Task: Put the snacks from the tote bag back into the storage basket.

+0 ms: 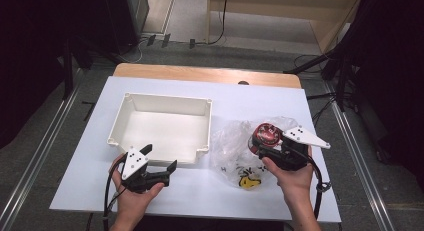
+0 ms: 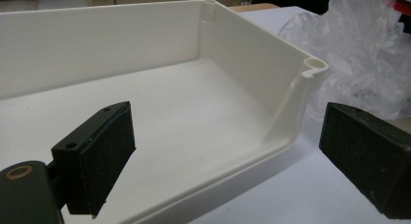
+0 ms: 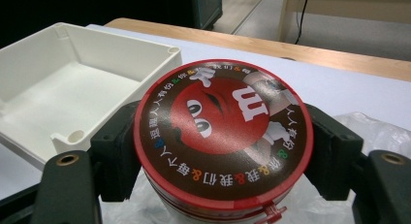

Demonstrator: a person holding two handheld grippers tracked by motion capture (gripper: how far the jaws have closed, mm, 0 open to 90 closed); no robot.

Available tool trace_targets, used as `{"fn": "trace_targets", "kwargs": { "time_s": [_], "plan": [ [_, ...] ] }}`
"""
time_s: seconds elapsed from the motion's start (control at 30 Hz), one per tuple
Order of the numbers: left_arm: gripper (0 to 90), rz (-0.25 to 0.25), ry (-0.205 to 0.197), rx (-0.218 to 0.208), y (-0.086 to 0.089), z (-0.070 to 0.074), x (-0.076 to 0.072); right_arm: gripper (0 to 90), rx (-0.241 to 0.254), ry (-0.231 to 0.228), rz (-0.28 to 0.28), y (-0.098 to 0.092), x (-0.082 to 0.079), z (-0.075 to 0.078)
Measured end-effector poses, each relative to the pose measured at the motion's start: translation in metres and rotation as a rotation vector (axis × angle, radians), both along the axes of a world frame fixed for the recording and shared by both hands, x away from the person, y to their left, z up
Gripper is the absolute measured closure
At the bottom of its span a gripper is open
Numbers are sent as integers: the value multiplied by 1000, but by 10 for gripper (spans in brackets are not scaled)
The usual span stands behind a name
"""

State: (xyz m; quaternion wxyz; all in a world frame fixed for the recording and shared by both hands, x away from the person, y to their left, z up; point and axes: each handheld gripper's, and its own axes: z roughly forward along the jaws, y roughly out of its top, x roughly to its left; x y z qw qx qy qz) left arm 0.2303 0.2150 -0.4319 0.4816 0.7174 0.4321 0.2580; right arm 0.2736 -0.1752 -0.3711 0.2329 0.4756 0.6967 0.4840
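Jaws of our right gripper [image 3: 225, 151] clamped on a round candy tub [image 3: 223, 136], one black pad against each side just under its red-rimmed lid. Lid faces up, printed with a red cartoon face and a ring of small characters. We see the tub held upright, clear of the bench, over a crumpled clear plastic bag [image 1: 235, 143]; in the high view tub [image 1: 265, 134] and gripper [image 1: 272, 143] sit at the right side of the white bench [image 1: 270, 98], above the bag. A yellow printed patch shows on the bag at its near edge.

Left of the bag, just beside it, stands an open white plastic box [image 1: 162, 126], rectangular, with round posts at its corners; nothing lies inside it.

Jaws of our left gripper [image 2: 225, 156] stand wide apart, holding nothing. In its own view one pad hangs over the box floor, the other outside the box wall, with the near right corner post [image 2: 315, 64] between and beyond them. In the high view that gripper [image 1: 160, 161] sits at the box's near edge, our hand [image 1: 132, 191] wrapped round its body.
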Motion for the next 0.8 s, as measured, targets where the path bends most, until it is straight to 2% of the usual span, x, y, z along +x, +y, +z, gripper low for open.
{"fn": "trace_targets", "kwargs": {
  "time_s": [0.13, 0.37, 0.6, 0.8],
  "plan": [
    [63, 15, -1, -7, 7, 0, -1, 264, -5, -2, 14, 6, -1, 1],
    [62, 24, -5, 15, 17, 1, -7, 264, -8, -2, 37, 17, 1, 3],
    [63, 46, -11, -17, 31, 3, -8, 264, -8, -1, 59, 29, 5, 3],
    [63, 54, -7, -19, 34, 2, -7, 264, 0, 4, 76, 41, 9, 1]
  ]
}}
